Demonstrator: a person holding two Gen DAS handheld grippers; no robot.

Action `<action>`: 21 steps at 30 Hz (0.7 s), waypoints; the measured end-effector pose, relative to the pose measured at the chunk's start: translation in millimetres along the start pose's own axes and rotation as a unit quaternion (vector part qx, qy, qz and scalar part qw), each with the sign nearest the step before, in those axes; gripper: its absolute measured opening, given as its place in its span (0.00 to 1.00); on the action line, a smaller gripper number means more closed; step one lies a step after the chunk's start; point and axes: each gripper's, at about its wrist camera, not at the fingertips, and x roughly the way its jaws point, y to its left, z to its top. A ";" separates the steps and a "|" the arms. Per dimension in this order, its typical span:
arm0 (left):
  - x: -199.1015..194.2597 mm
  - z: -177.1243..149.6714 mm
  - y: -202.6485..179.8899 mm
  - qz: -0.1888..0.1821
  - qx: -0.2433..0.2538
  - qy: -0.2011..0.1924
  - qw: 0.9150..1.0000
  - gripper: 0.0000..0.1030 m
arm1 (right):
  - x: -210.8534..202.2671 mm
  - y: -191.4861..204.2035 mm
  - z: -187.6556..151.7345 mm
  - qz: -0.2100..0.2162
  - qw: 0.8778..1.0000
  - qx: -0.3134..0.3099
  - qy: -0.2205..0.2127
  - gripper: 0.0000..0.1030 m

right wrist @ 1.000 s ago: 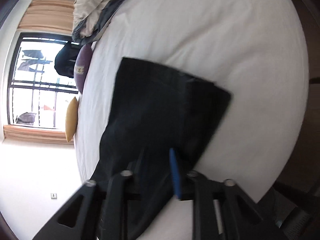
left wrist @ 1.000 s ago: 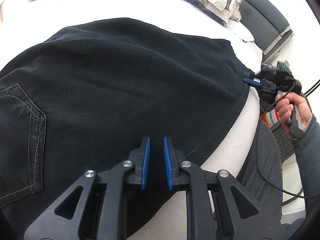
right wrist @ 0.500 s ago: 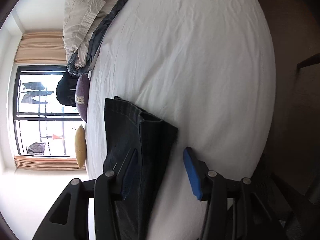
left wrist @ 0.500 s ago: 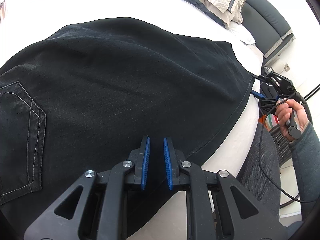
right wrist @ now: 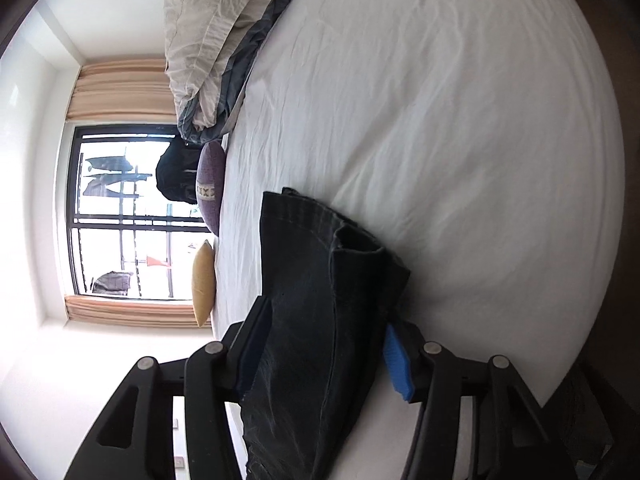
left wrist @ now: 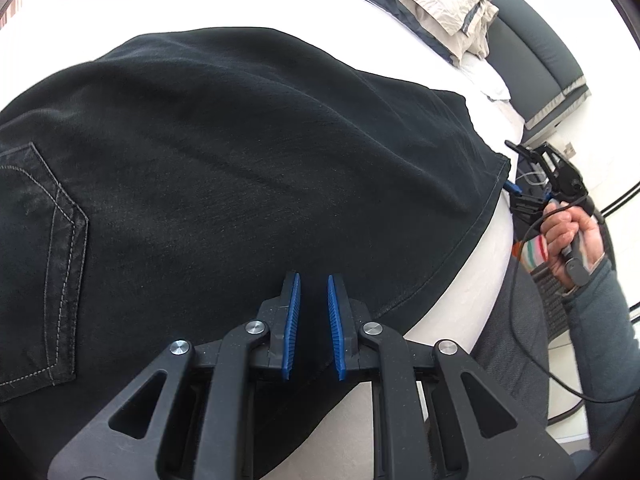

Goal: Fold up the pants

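Black denim pants (left wrist: 248,184) on white bedsheet (right wrist: 440,120): right gripper (right wrist: 324,344), released a second ago, closing around hem; left gripper (left wrist: 312,300) pinching fabric.

pants (left wrist: 248,168) on bed (right wrist: 460,128), bedding (right wrist: 208,40) behind (cushions (right wrist: 210,184) alongside)

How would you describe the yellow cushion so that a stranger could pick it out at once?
Start at the window, then the near edge of the white bed. Two cushions stand there. The yellow cushion is the plain, slimmer one; its neighbour, the purple cushion, has a patterned band.
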 end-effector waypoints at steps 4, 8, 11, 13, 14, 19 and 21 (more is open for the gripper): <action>-1.6 2.0 -1.7 0.008 0.002 0.005 1.000 0.14 | 7.7 -6.8 3.8 0.018 1.000 0.012 -0.008 0.51; -11.4 14.7 -22.6 0.029 0.035 -0.006 0.999 0.14 | 12.0 -5.2 7.8 0.019 1.000 0.003 -0.008 0.35; -8.4 34.6 -30.6 0.026 0.041 -0.015 0.999 0.14 | 19.8 -3.4 7.9 0.014 1.000 -0.008 0.000 0.18; -3.2 50.2 -31.4 0.029 0.044 -0.026 0.998 0.14 | 20.4 -6.2 8.0 0.015 1.000 -0.001 -0.007 0.13; 1.3 57.5 -30.3 0.034 0.046 -0.027 0.998 0.14 | 19.7 -7.6 7.8 0.016 1.000 0.001 -0.012 0.11; 30.8 74.5 -1.4 0.020 0.003 -0.003 1.000 0.13 | 16.0 -12.4 5.1 0.010 1.000 -0.004 -0.024 0.08; 31.3 75.0 6.6 0.004 -0.016 -0.008 1.000 0.13 | 14.3 -12.8 3.6 0.010 1.000 -0.006 -0.025 0.08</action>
